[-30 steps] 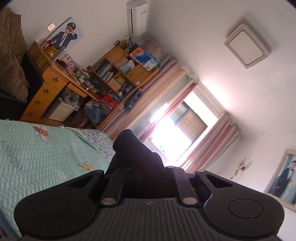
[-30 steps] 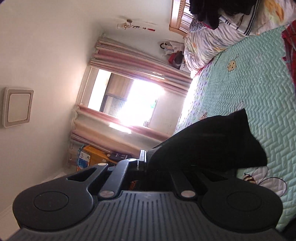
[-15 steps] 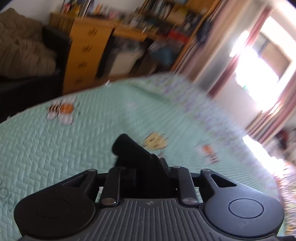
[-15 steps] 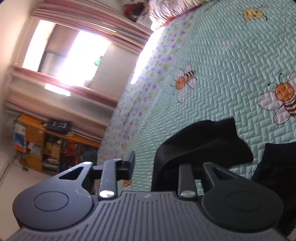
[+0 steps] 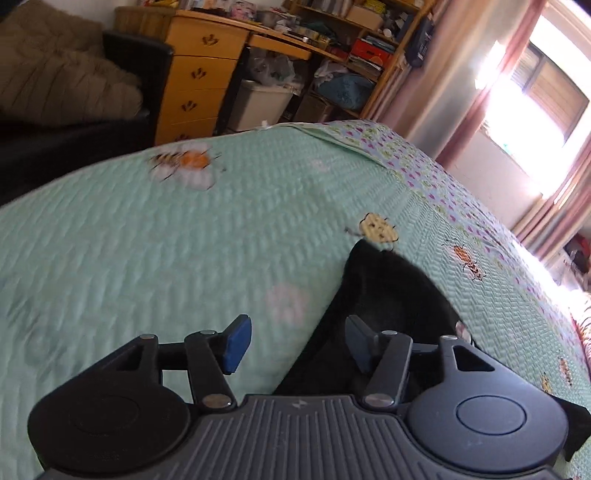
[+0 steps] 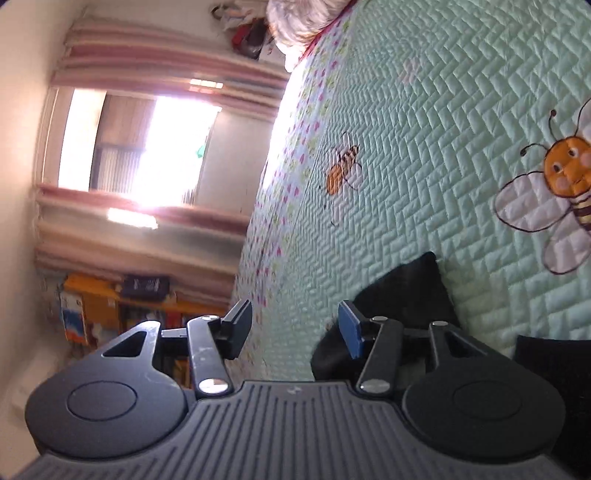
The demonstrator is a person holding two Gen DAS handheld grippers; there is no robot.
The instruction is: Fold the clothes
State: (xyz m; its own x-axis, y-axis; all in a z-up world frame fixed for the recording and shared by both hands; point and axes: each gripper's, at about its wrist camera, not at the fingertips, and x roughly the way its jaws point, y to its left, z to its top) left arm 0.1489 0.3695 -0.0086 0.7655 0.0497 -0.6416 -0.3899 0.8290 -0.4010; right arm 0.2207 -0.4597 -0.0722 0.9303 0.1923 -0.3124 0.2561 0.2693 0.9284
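— Black cloth (image 5: 391,295) on the bed, lying on the mint-green quilt (image 5: 147,258), just beside the right-hand finger of the left gripper (image 5: 295,343). Anything pinched there?

— Nothing pinched. Jaws of the left gripper parted, having just been opening, with bare quilt showing in the gap. Blue pad (image 5: 236,345) on the left-hand finger clear of the cloth; right-hand finger in front of the dark fabric, contact hard to judge.

— And on the other side?

— Much the same. Right gripper (image 6: 295,328) also parted, jaws just been opening, only quilt (image 6: 443,129) between the fingers. Black cloth (image 6: 406,291) lying behind the right-hand finger, one pointed corner sticking out over the quilt. Another dark patch at the lower right edge of that view, too cropped to name.

— Cloth flat or bunched?

— Bunched in a low heap in both views, resting on the quilt, not lifted.

— Surroundings?

— Embroidered bees on the quilt: a big orange-faced bee (image 6: 554,206) near the cloth in the right view, a blurred one (image 5: 188,166) farther off in the left. Floral border (image 5: 424,177) along the bed edge. Beyond that, wooden drawers (image 5: 199,81), cluttered shelves (image 5: 351,33), pink curtains (image 5: 443,74) and a bright window (image 6: 140,140).
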